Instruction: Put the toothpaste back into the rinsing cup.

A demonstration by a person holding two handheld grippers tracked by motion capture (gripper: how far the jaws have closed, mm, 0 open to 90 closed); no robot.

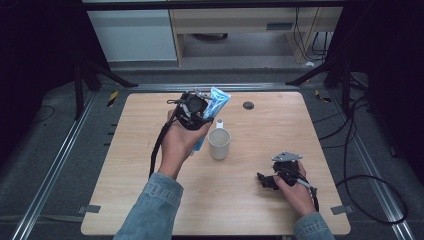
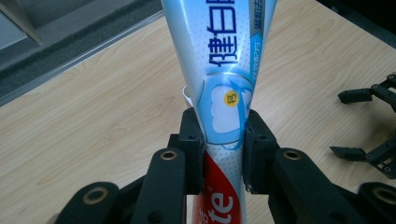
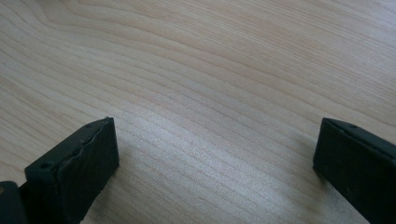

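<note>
Black left claw (image 2: 224, 140) clenches the soft, light blue-and-white plastic toothpaste tube (image 2: 219, 70) near its stiffer lower body, the best place to hold it, while the right claw (image 3: 215, 154) rests released on the wooden bench (image 3: 210, 70).

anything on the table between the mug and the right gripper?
Nothing: in the high view, bare wood runs from the mug to the right gripper. The right gripper view shows bare table between its open jaws.
</note>
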